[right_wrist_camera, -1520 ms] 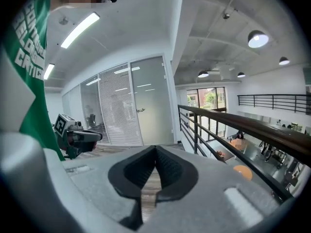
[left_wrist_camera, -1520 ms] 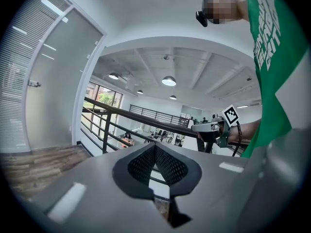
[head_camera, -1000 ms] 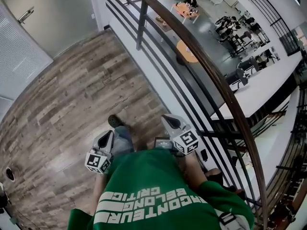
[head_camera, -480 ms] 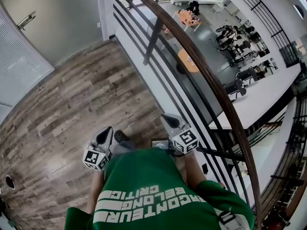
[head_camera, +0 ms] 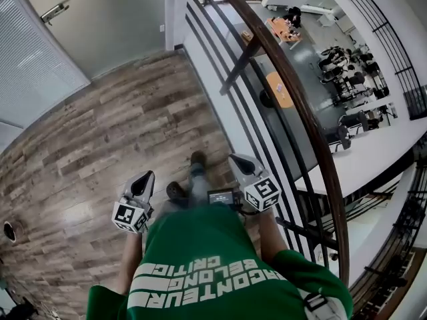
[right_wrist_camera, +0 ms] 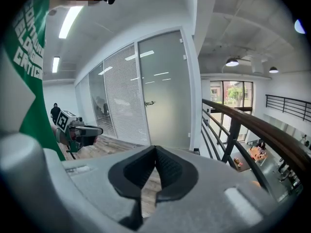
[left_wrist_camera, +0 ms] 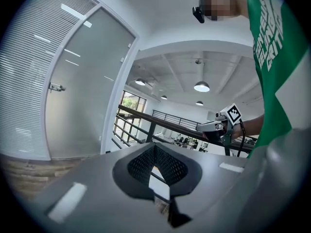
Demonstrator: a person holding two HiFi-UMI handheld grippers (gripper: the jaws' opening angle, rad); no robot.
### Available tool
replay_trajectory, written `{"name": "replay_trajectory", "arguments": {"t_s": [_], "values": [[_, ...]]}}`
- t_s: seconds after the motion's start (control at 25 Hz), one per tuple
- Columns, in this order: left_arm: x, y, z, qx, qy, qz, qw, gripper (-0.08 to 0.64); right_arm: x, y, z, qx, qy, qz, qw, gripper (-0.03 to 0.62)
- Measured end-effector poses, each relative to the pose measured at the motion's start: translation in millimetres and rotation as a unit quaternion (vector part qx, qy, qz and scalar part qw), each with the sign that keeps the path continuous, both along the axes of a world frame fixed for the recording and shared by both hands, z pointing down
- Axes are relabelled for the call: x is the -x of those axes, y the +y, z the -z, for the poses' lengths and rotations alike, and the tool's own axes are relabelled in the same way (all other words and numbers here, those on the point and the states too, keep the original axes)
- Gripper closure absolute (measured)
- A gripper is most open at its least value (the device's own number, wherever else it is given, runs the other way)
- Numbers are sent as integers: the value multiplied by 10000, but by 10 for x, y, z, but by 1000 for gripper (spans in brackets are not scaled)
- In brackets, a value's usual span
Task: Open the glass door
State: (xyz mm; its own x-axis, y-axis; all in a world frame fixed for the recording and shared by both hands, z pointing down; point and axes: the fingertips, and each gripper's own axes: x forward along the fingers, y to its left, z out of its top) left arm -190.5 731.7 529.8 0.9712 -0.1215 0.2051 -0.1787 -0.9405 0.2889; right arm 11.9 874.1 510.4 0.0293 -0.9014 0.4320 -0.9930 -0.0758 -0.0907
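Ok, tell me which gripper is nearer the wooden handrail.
Right. The right gripper is close beside the handrail, on the railing side; the left gripper is on the person's far side, over the wood floor.

Green T-shirt [head_camera: 213, 265], short sleeves, white block lettering across front. Blue-grey trousers [head_camera: 195, 189], blurred; dark shoes [head_camera: 197, 159]. Small black camera [left_wrist_camera: 198, 13] worn at head. Light grey moulded shells on left gripper [head_camera: 145, 177] and right gripper [head_camera: 235, 160], tapering toward jaws; black ribbed pads inside jaws. White marker cube [head_camera: 263, 193] with black squares at rear of each. Dark screen unit [head_camera: 221, 197] beside right one. Black cable [left_wrist_camera: 241, 132] looping beneath it.
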Motion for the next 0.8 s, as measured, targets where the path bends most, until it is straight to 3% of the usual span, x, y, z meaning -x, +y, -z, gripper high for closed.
{"name": "replay_trajectory", "arguments": {"t_s": [0.24,0.4,0.6,0.8], "values": [[-165,-529,-54,18,-89,471,9988,548,-480,-743,-60,-40,6,345,9994,597],[-270,-997,-35,-113,-336,967,9947,548,-872,-1460,-53,-279,-9,604,9978,598],[-599,-1472,189,-380,-427,1251,9905,548,-1340,-2184,47,-420,-19,1055,9935,598],[-816,-1817,245,-364,-547,1707,9831,548,-1766,-2710,60,-448,-169,1316,9901,598]]}}
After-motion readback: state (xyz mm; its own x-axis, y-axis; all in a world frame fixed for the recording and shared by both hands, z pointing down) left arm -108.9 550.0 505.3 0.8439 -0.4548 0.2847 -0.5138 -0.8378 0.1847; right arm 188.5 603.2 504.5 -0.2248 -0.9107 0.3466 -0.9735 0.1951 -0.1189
